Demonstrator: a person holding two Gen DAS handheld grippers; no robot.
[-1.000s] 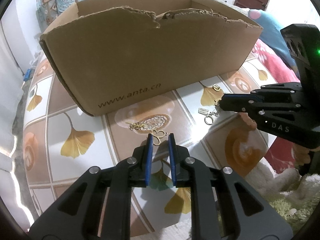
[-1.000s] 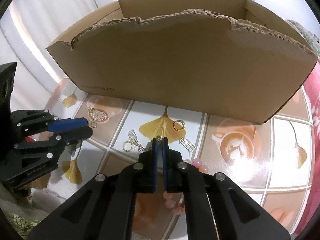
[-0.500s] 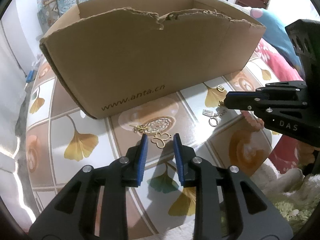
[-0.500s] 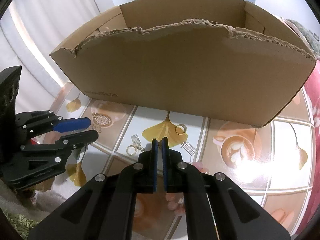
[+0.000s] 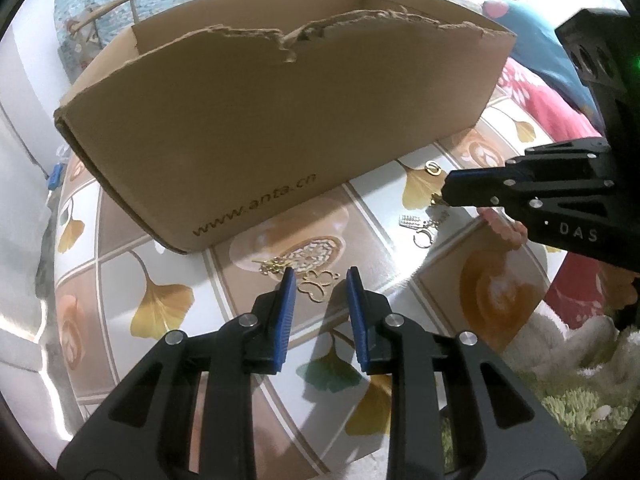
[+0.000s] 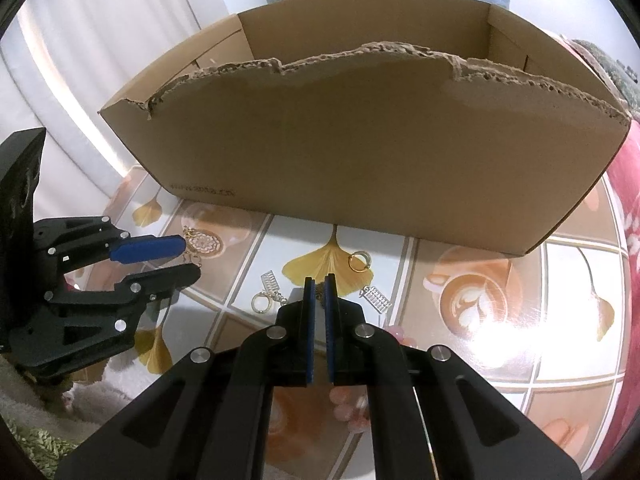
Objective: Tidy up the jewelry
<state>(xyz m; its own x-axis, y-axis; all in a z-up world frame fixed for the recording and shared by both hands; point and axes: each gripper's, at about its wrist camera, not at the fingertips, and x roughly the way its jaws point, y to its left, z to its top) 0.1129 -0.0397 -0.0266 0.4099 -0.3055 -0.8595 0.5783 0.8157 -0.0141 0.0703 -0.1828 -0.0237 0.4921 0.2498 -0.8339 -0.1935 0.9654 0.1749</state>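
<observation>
The left gripper (image 5: 320,276) now stands with its jaws a narrow way apart, having just been opening — a second ago the blue pads were pinched close around the gold butterfly pendant (image 5: 318,285), and now the pendant lies flat on the worktop (image 5: 120,280) between the fingertips, touched by neither pad. That reads as a release or a failed pinch, so this piece is not yet on its way into the cardboard box (image 5: 280,128), which stands at 12 o'clock from the pendant. A gold filigree charm (image 5: 274,266) lies just beside the pendant at about 10 o'clock. The right gripper (image 6: 319,286) is closed, its pads nearly meeting on what looks like a thin gold chain (image 5: 436,200) at the tips — in its own view the link is too small to make out. From it, a small ring (image 6: 360,261) lies at 1 o'clock and a keyring charm (image 6: 264,298) at 9 o'clock, all on the worktop, outside the box.
</observation>
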